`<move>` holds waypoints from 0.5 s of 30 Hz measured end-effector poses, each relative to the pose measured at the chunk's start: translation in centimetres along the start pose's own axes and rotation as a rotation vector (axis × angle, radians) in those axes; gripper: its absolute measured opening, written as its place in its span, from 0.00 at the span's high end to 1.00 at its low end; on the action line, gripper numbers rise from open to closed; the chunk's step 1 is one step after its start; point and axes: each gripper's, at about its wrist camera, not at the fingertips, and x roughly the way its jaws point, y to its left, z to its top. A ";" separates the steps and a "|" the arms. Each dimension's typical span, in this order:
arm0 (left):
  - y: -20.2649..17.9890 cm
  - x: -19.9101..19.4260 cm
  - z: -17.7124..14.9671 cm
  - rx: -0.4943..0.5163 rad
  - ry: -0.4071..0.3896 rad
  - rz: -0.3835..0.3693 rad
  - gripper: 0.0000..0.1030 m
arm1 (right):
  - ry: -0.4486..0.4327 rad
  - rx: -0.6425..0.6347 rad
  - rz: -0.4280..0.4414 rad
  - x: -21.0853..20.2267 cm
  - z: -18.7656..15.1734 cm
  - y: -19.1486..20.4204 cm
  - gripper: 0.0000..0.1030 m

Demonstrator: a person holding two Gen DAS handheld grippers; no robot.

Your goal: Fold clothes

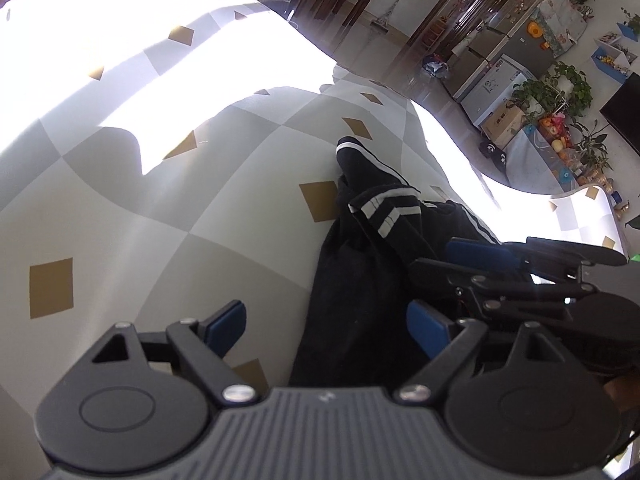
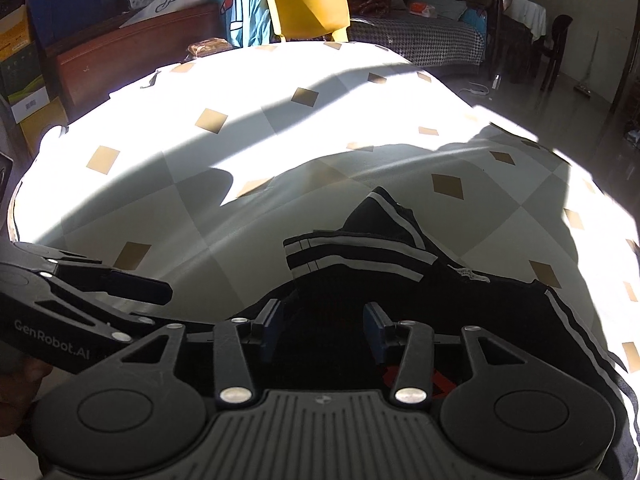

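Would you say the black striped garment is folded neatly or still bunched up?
Bunched up: the garment lies crumpled, its striped parts overlapping unevenly on the table.

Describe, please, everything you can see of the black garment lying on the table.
The black garment is soft, knit-looking fabric with white stripes, some along a seam and a double band across a folded part. A small white label shows near its right side. It lies crumpled and partly folded on the checked tablecloth, near the front edge and mostly in shadow. The right gripper stands over it with jaws apart and cloth between them; whether the pads press it cannot be told. The left gripper is open beside it.
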 end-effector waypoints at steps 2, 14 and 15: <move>-0.1 -0.2 -0.1 0.022 0.004 0.007 0.15 | 0.013 0.001 -0.002 0.7 0.1 0.1 0.57; -0.7 -0.9 -0.2 0.110 0.015 0.022 0.12 | 0.053 0.025 -0.066 3.2 0.4 -0.3 0.75; -0.8 -1.0 -0.3 0.118 0.011 0.021 0.12 | 0.053 0.038 -0.069 3.2 0.5 -0.5 0.81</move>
